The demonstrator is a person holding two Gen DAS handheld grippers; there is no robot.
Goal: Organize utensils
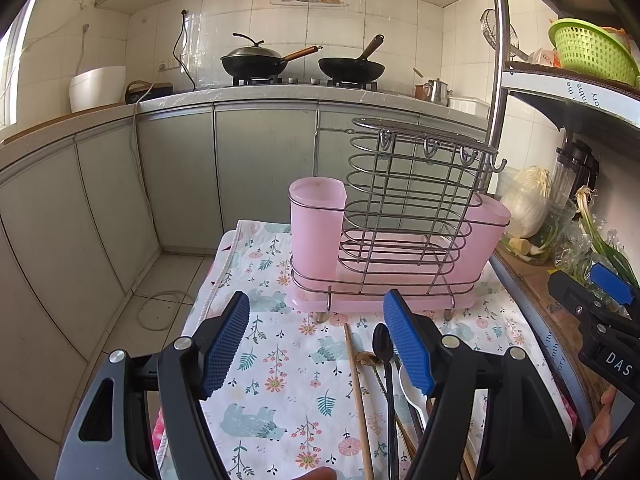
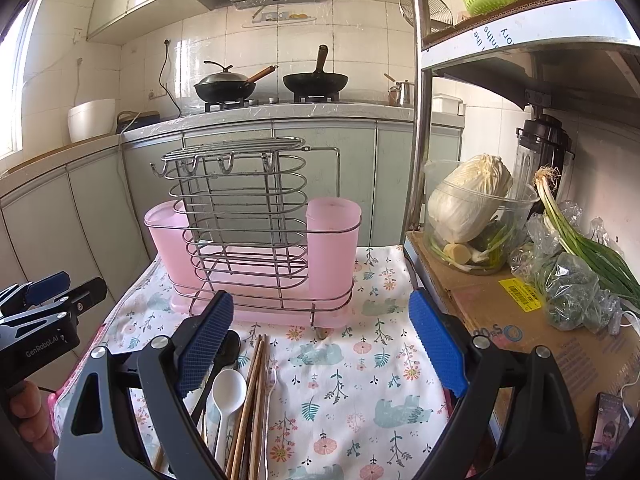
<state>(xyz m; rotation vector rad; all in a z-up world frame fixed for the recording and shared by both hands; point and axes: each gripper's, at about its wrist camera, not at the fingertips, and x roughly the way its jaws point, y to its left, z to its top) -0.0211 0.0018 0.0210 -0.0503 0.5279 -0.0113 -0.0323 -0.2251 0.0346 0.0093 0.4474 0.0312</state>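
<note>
Both tongs, left [image 1: 316,336] and right [image 2: 320,340], hover spread and empty over utensils [image 2: 240,392] lying before the rack [image 2: 256,236] (near the counter's [image 2: 360,380] far edge), bare cloth rightward.

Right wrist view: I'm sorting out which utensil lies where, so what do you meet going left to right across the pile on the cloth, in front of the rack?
black spoon → white spoon → wooden chopsticks → clear plastic fork
</note>
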